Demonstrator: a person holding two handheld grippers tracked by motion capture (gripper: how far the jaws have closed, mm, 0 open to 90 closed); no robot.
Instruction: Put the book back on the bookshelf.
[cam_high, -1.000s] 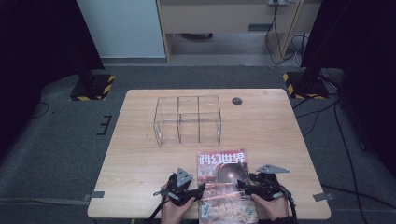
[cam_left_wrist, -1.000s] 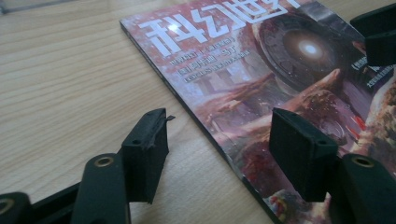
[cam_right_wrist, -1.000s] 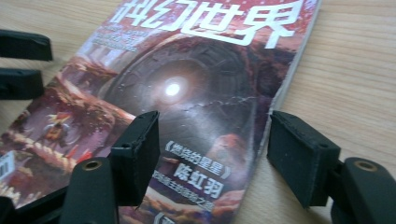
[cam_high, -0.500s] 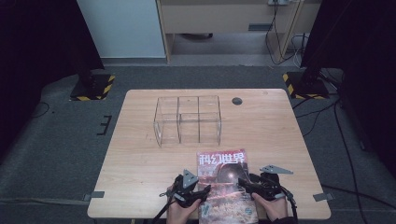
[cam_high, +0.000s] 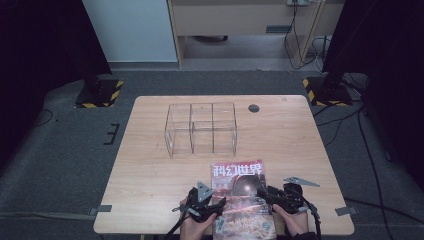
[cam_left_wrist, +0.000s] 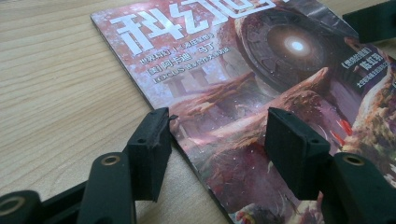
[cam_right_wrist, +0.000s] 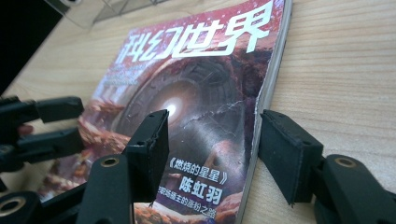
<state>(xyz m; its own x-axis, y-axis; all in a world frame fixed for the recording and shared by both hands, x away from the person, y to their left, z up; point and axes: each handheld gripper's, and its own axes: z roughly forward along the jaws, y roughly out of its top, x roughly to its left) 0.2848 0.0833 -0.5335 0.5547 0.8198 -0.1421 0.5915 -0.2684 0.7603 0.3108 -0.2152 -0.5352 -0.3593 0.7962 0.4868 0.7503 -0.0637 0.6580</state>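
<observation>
- I see the magazine (cam_high: 243, 200) cover in rusty reds and browns, white title lettering, a glowing white dot in a dark ring.
- My left gripper (cam_left_wrist: 212, 140) and right gripper (cam_right_wrist: 210, 144): matte black jaws.
- Table (cam_high: 150, 165): pale wood grain.
- Organiser (cam_high: 201, 128): clear, colourless.
</observation>
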